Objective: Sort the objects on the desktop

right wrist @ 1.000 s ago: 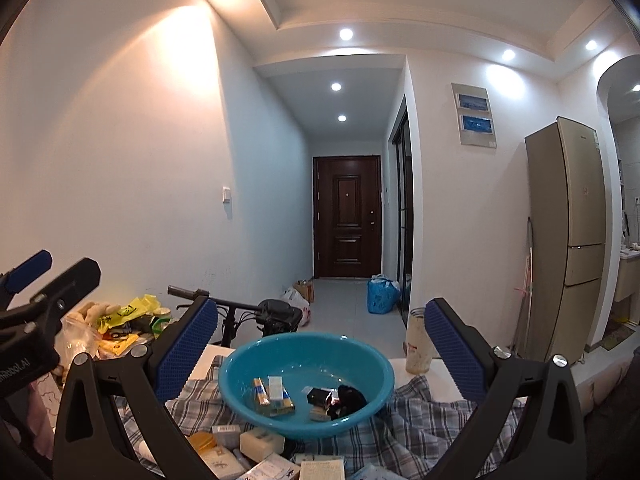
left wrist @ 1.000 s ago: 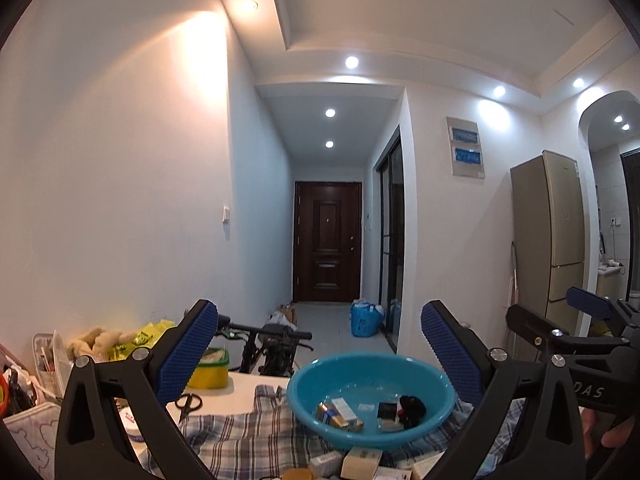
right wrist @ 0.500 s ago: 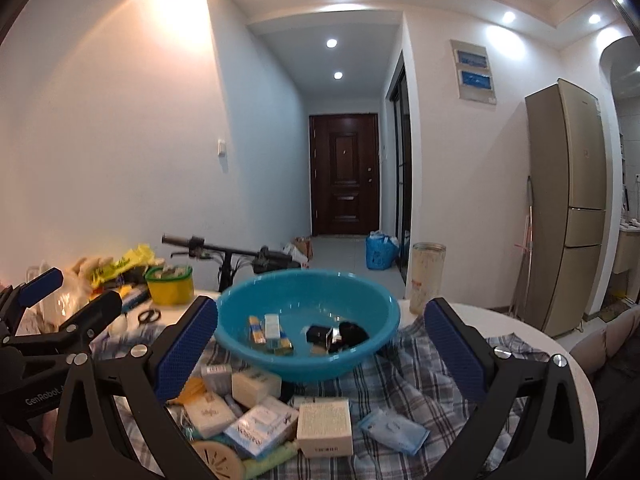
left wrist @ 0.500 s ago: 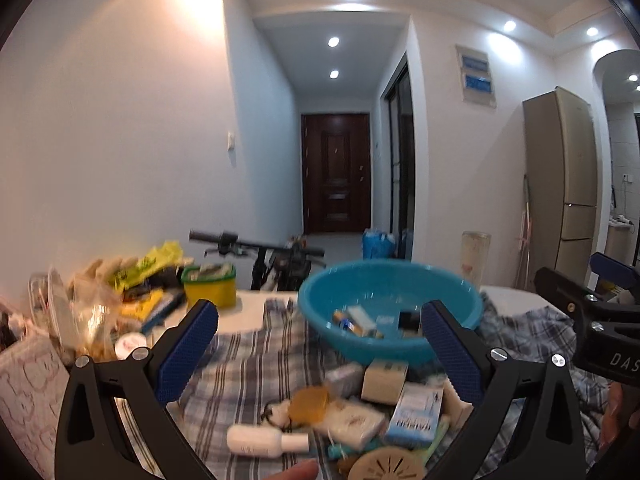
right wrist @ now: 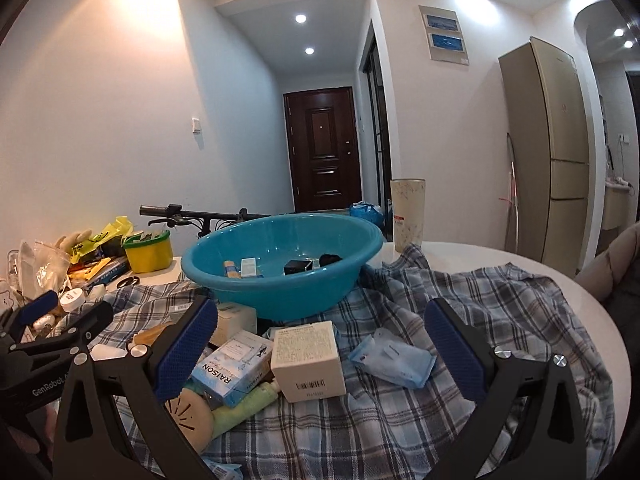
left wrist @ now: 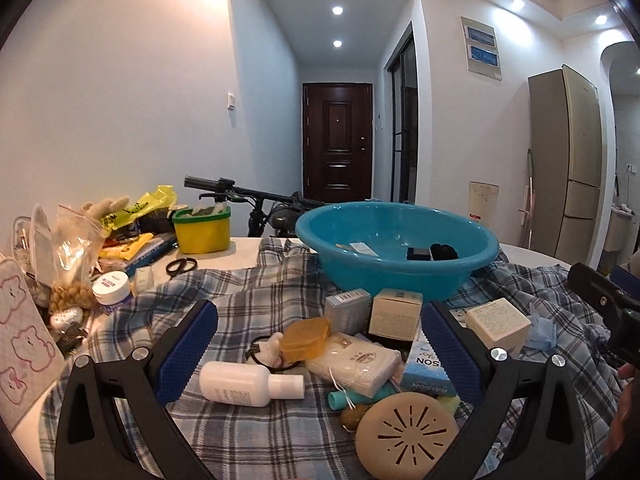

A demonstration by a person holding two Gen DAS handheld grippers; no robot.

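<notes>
Left wrist view: left gripper (left wrist: pixel 319 350) wide open, empty, over clutter pile near table's front edge. Right gripper (right wrist: pixel 321 346) likewise, above cream cardboard box (right wrist: pixel 307 360). Round turquoise plastic basin (right wrist: pixel 280 270) behind pile. Picking stage; next, close on one item.

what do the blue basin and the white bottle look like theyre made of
Blue basin: seems to be glossy moulded plastic, with ceiling lights glinting on its inner wall. White bottle: likely matte opaque plastic, showing soft, dull shading and no sharp highlights.
</notes>
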